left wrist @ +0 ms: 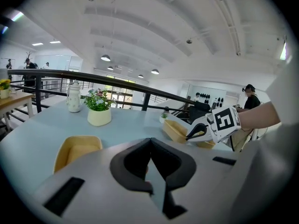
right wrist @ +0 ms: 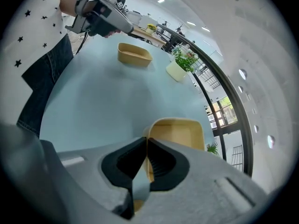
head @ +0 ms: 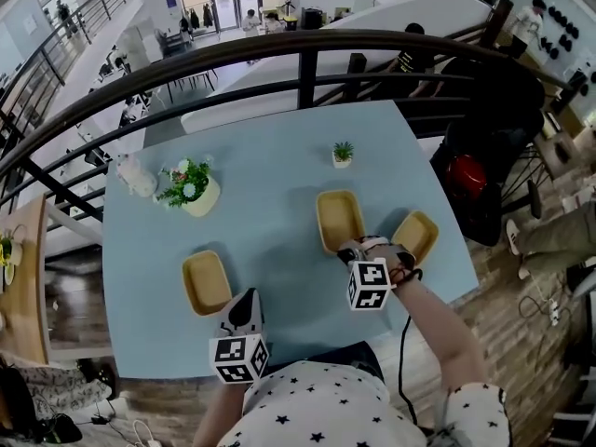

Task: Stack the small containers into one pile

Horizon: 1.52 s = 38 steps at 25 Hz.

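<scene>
On the table (head: 279,166) three containers (head: 206,282) lie well apart, the right gripper (head: 358,249) pinching the middle container (head: 339,214) by its near rim and the left gripper (head: 244,304) pressed together, empty, at the table's front edge.

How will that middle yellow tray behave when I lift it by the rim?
Probably stiff: the tray wall shows no bend in the right gripper. Pinched at one end only, it may tilt down. Thin and empty, so likely light.

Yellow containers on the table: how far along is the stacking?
Nothing is stacked yet: the left container, middle container and right container sit apart. The right gripper grips the middle container's rim; the left gripper is shut, empty. All piling remains.
</scene>
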Motion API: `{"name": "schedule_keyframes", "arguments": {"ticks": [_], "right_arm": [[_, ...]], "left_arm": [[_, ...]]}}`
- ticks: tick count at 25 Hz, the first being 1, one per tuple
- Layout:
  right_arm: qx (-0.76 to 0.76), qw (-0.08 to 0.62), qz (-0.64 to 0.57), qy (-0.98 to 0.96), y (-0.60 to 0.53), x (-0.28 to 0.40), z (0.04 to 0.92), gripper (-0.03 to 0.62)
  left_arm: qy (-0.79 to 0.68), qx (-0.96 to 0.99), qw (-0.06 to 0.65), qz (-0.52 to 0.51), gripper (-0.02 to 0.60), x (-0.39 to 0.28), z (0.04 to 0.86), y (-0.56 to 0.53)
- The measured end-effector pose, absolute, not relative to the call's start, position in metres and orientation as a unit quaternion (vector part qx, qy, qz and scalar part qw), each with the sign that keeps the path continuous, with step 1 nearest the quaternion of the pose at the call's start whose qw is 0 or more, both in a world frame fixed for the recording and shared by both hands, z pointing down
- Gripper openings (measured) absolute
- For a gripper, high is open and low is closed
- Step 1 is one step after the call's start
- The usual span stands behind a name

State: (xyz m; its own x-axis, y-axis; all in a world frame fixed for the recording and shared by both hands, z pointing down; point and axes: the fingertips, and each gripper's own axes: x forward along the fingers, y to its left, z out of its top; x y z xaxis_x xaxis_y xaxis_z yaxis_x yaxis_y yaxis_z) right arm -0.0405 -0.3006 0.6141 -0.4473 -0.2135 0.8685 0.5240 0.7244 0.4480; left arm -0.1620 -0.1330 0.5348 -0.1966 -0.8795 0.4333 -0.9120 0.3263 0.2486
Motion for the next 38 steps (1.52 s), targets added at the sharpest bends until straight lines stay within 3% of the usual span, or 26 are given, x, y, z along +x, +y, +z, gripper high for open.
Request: {"name": "schedule_keyframes", "arguments": {"ticks": [38], "right_arm": [[0.128,0.581,-0.203,-0.778,-0.389,0.107,0.606,0.020]], "left_arm": [[-0.628,0.721,0.275,0.099,0.003,-0.066,0.558,-0.222]]}}
